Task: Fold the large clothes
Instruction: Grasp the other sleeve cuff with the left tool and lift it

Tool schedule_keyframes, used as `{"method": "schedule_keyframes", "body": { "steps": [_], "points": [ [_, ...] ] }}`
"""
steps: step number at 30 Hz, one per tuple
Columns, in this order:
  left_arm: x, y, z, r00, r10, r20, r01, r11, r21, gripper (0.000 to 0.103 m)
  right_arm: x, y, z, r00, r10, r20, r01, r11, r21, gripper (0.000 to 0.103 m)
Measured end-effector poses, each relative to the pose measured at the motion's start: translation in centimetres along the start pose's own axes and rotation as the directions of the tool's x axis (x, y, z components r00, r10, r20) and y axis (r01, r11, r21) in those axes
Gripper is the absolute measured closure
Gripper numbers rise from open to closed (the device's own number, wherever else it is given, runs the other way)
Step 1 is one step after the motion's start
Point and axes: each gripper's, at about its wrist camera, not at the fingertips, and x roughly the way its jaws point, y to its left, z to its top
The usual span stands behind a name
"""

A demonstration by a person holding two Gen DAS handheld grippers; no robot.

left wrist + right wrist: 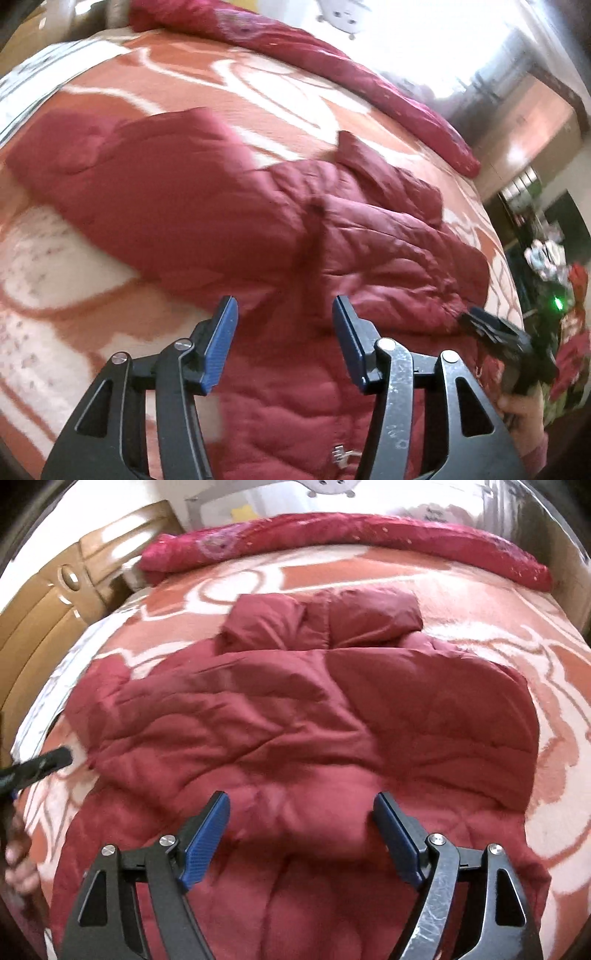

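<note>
A large dark red quilted jacket [280, 221] lies spread on the bed; in the right wrist view [303, 716] its hood lies at the far end and both sides are folded over the middle. My left gripper [284, 310] is open and empty, hovering over the jacket's near part. My right gripper [301, 805] is open and empty above the jacket's near hem. The right gripper also shows at the right edge of the left wrist view [495, 332], and the left one at the left edge of the right wrist view [40, 764].
The bed carries an orange and white patterned blanket [480, 602]. A rolled red quilt [351, 531] lies along the far side. A wooden headboard [44, 602] stands at the left. Cluttered furniture [546, 236] stands beyond the bed's right edge.
</note>
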Motion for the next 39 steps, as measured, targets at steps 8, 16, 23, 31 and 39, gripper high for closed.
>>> {"method": "schedule_keyframes", "body": {
  "steps": [8,16,23,31,39],
  "points": [
    [-0.7,6.2,-0.1,0.999,0.044,0.000,-0.043,0.989,-0.140,0.051,-3.5,0.9,-3.0,0.994,0.106,0.010,-0.106,0.994,0.034,0.021],
    [-1.0,10.5,1.2,0.994,0.104,0.029,-0.095,0.973,-0.209,0.038,-4.9,2.0,-5.7,0.991,0.137,0.002,-0.137,0.991,0.014,0.021],
    [-0.3,16.1,2.7,0.990,0.134,0.034,-0.113,0.930,-0.348,0.038,-5.8,2.5,-8.3,0.986,0.167,-0.001,-0.167,0.985,0.043,0.021],
    [0.7,22.5,4.6,0.987,0.148,0.068,-0.096,0.866,-0.491,0.038,-6.3,3.3,-10.1,0.984,0.180,-0.011,-0.180,0.983,0.023,0.021],
    [1.7,25.1,5.9,0.983,0.145,0.115,-0.052,0.815,-0.577,0.038,-7.6,3.4,-10.3,0.983,0.185,0.009,-0.185,0.982,0.019,0.021]
  ]
}}
